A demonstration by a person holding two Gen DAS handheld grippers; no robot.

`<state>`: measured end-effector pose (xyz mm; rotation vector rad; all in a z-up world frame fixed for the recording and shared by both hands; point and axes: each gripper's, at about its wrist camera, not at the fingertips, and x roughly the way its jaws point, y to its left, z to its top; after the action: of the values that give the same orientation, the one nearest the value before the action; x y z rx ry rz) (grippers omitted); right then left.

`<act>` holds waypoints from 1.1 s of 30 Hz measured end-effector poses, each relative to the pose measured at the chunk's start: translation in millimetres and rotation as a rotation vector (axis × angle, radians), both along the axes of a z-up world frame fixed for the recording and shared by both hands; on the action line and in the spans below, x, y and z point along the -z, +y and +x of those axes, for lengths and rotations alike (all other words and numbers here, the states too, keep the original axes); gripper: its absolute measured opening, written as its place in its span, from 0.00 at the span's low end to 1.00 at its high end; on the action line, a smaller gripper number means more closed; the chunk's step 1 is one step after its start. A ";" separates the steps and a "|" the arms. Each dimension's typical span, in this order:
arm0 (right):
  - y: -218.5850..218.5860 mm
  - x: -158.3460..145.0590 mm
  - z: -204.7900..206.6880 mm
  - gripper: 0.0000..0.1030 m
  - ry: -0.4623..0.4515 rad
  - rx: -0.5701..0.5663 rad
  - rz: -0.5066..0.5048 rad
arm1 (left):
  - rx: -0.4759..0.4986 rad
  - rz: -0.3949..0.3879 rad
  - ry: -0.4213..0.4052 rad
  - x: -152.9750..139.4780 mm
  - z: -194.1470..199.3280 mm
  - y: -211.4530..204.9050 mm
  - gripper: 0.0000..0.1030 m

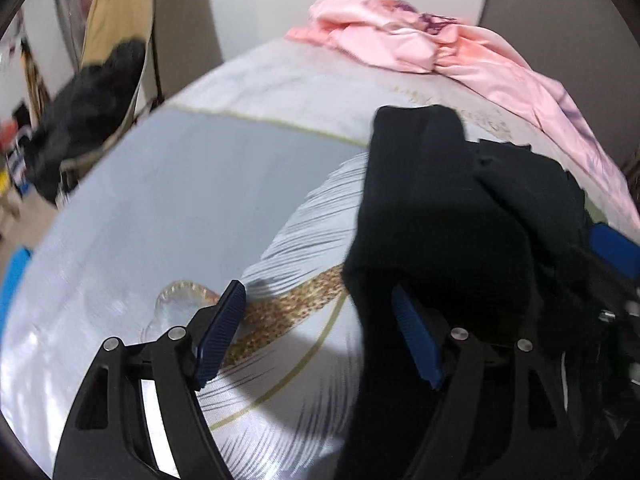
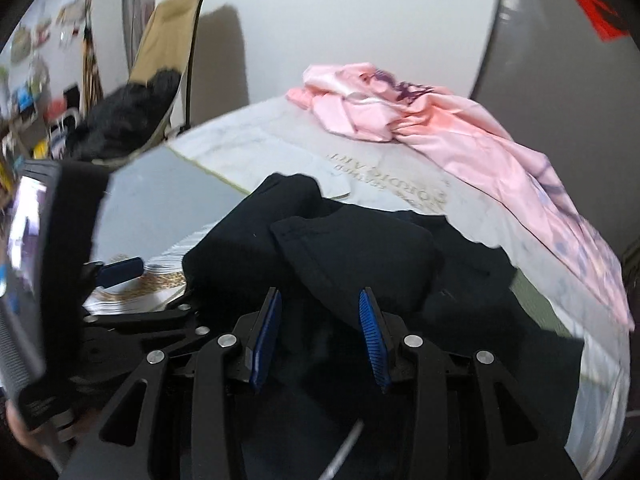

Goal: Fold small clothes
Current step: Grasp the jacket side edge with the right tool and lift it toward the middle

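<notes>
A black garment (image 1: pixel 440 208) lies bunched on the bed, its folded layers heaped to the right in the left wrist view. My left gripper (image 1: pixel 318 292) is open just left of it; the cloth's edge hangs over its right finger (image 1: pixel 416 340), and nothing sits between the pads. In the right wrist view the same black garment (image 2: pixel 352 252) fills the middle. My right gripper (image 2: pixel 319 294) hovers over it, open, with a folded flap just ahead of its tips. The left gripper's blue pad (image 2: pixel 120 270) shows at the left.
A crumpled pink garment (image 1: pixel 440 48) (image 2: pixel 440 120) lies at the far side of the bed. The bed cover (image 1: pixel 180 200) is grey-white with a feather print. A folding chair with dark clothes (image 1: pixel 88 112) (image 2: pixel 128 120) stands beyond the bed's left edge.
</notes>
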<state>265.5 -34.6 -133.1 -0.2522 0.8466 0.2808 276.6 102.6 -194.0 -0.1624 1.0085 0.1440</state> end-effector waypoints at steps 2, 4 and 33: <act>13.2 6.9 8.5 0.40 0.005 -0.014 -0.041 | -0.004 0.000 -0.003 1.3 -1.5 0.7 0.70; 22.8 12.4 15.8 0.38 0.003 -0.004 -0.082 | -0.006 0.030 0.002 2.6 -1.6 -2.8 0.70; -246.8 62.5 -53.6 0.41 0.167 0.591 0.783 | -0.013 0.319 -0.003 -4.0 -6.3 -31.4 0.82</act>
<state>211.9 -281.4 -195.5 0.7525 0.8763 0.0603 270.2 71.2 -190.0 0.1221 0.9688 0.3138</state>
